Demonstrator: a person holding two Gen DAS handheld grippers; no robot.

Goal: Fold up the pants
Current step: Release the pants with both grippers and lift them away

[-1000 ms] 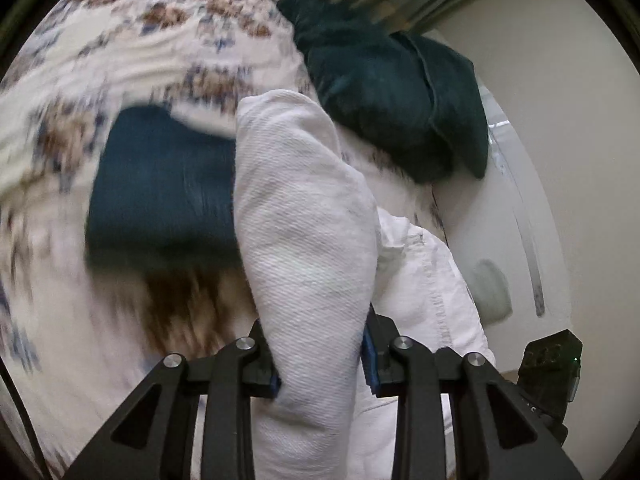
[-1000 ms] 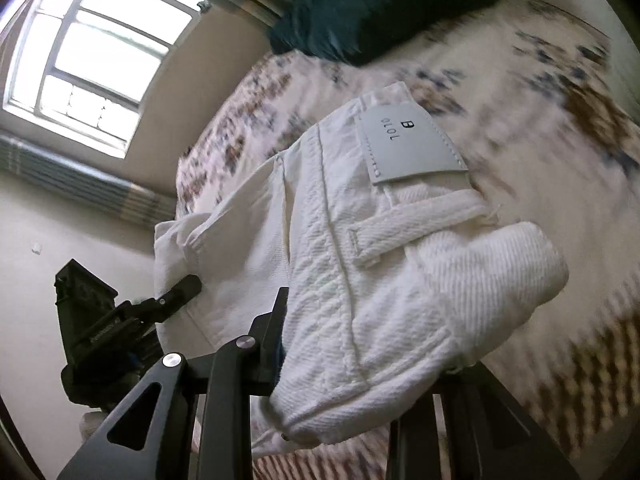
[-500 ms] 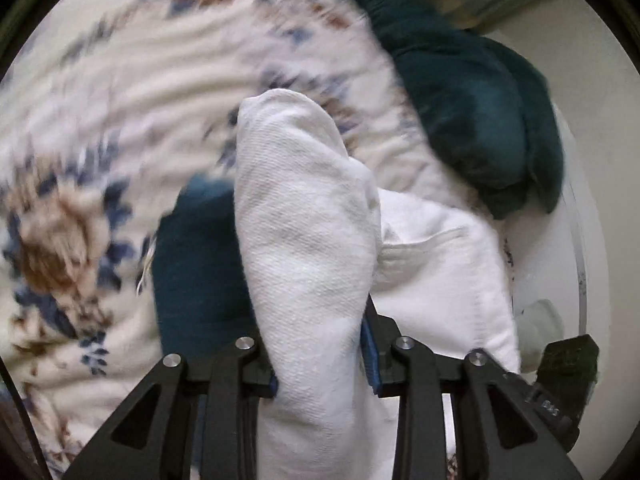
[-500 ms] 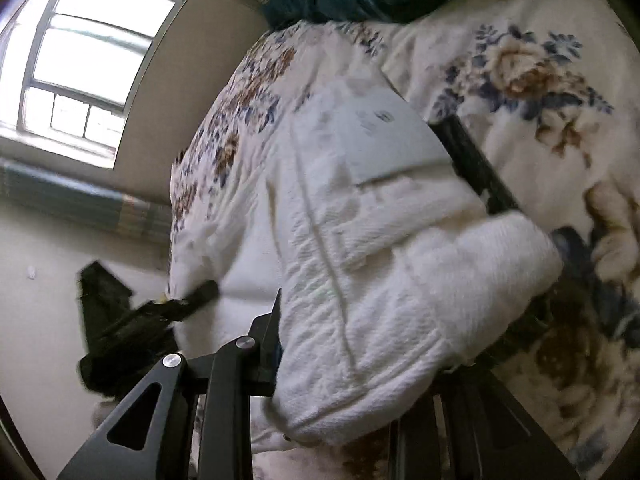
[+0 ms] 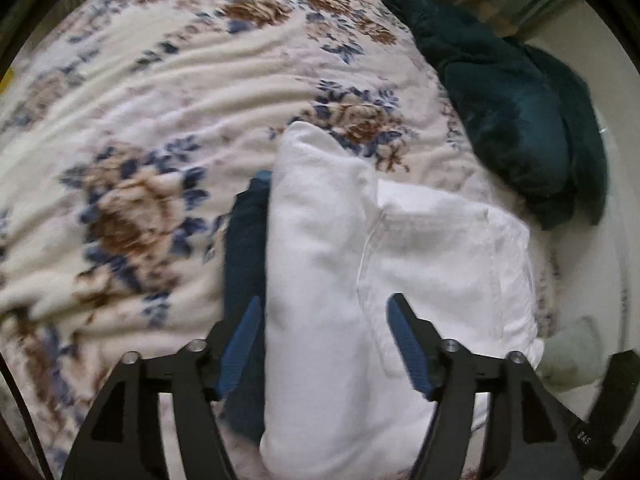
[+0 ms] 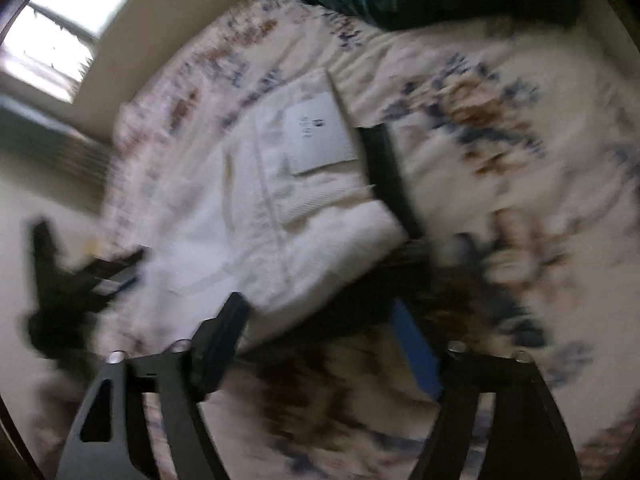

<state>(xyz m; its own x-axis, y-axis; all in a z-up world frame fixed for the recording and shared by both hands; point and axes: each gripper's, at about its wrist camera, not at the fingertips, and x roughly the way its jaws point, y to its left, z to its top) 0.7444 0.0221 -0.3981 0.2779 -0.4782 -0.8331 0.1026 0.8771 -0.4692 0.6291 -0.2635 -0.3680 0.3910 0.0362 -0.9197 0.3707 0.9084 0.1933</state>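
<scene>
Over on the left, the floral bedspread (image 5: 152,92) fills the view, cream with brown and blue blooms, rumpled into soft ridges. Moving in, there's a dark blue folded garment (image 5: 246,264) lying on it, and the folded white pants (image 5: 320,280) sit right on top of that, one thick rolled edge running up the middle of the left wrist view. The left gripper (image 5: 325,312) has its jaws spread wide, blue pads standing off either side of that white roll, gripping nothing. Further right, the flatter part of the pants spreads toward the bed's edge, and beyond it a heap of dark teal pillows (image 5: 516,120) rests at the far corner. A pale grey-green object sits low by the right edge, too blurred to name. Switching to the right wrist view, heavily smeared: a bright window (image 6: 68,28) at far left, the other gripper's black frame showing below it, then the white pants (image 6: 280,216) with a pale rectangular label (image 6: 320,136) face up, the dark garment's edge peeking out beside them. The right gripper (image 6: 324,320) is also splayed open, fingers clear of the cloth, hanging just short of the bundle's near edge.
</scene>
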